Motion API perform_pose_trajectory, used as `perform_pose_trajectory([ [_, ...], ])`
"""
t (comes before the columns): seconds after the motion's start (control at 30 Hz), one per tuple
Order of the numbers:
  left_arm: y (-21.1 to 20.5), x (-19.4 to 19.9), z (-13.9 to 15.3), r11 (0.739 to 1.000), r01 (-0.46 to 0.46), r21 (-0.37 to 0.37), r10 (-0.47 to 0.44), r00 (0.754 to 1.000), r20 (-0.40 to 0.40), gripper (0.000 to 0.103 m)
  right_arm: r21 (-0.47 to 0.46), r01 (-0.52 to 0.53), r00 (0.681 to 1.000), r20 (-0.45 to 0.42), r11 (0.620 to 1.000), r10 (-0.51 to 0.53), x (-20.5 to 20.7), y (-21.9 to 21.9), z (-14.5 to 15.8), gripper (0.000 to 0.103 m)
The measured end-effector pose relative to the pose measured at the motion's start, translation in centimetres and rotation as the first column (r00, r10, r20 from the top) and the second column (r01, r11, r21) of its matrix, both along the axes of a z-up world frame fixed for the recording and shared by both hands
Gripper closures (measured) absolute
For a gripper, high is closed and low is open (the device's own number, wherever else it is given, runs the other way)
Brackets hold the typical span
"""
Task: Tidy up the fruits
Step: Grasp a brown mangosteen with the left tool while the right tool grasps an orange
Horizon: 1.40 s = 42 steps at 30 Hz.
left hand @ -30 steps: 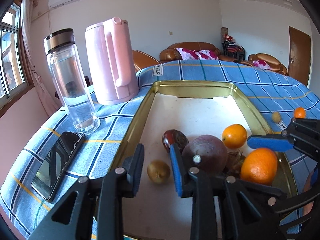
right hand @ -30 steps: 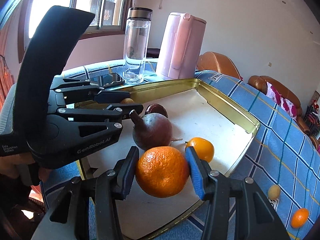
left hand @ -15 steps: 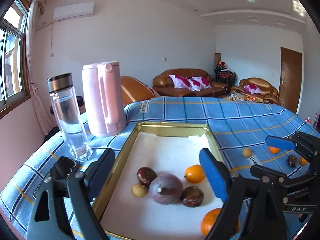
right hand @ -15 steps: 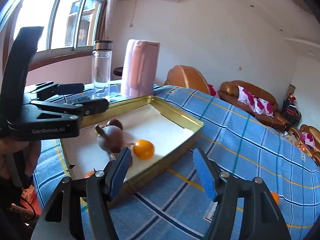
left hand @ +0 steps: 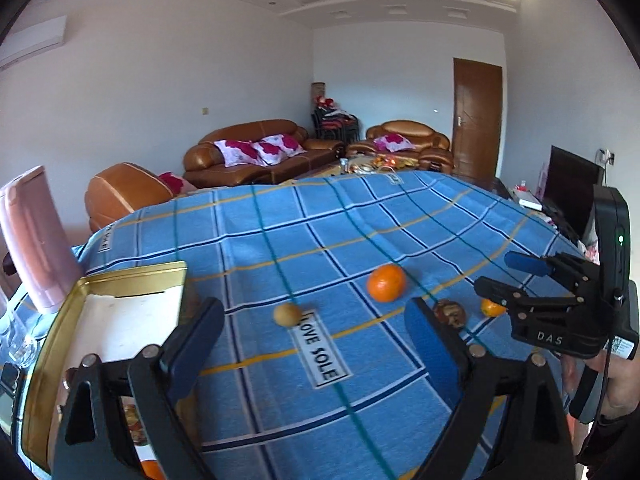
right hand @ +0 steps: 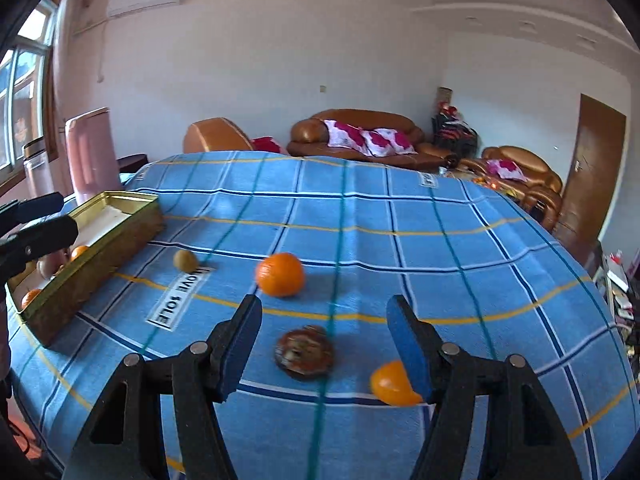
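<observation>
Both grippers are black plastic with blue pads and silver screws; the right gripper (left hand: 508,276) bears white "DAS" lettering and a green light.

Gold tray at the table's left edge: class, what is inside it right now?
In the right wrist view, the gold tray holds two small orange fruits and a purplish one at its near end. Its wall and the left gripper hide the rest.

glossy metal tray (right hand: 120,216), checked cloth tablecloth (right hand: 360,220)
</observation>
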<state>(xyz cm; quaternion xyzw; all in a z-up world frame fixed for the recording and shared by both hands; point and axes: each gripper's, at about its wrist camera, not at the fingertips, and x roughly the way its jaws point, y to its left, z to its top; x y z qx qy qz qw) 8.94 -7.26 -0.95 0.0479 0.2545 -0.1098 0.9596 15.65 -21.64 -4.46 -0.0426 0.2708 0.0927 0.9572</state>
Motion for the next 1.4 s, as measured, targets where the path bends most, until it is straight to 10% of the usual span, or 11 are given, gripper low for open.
perform_pose_trajectory([
  [0.5, -10.3, 4.1, -5.4, 0.984, 0.164, 0.072, -0.149, 0.972, -0.182, 0.009, 0.1, 0.057, 0.986, -0.163, 0.993, -0.04, 1.6, -5.1, -3.7, 0.039],
  [0.67, -10.9, 4.4, -6.1, 0.983, 0.169, 0.078, -0.151, 0.969, -0.193, 0.009, 0.067, 0.025, 0.975, -0.223, 0.997, -0.01, 2.6, -4.1, -4.6, 0.058],
  [1.4, -13.8, 7.1, -7.7, 0.961, 0.269, 0.065, -0.234, 0.915, -0.33, 0.035, 0.122, 0.122, 0.984, -0.143, 0.985, -0.104, 1.4, -5.9, -3.6, 0.059],
])
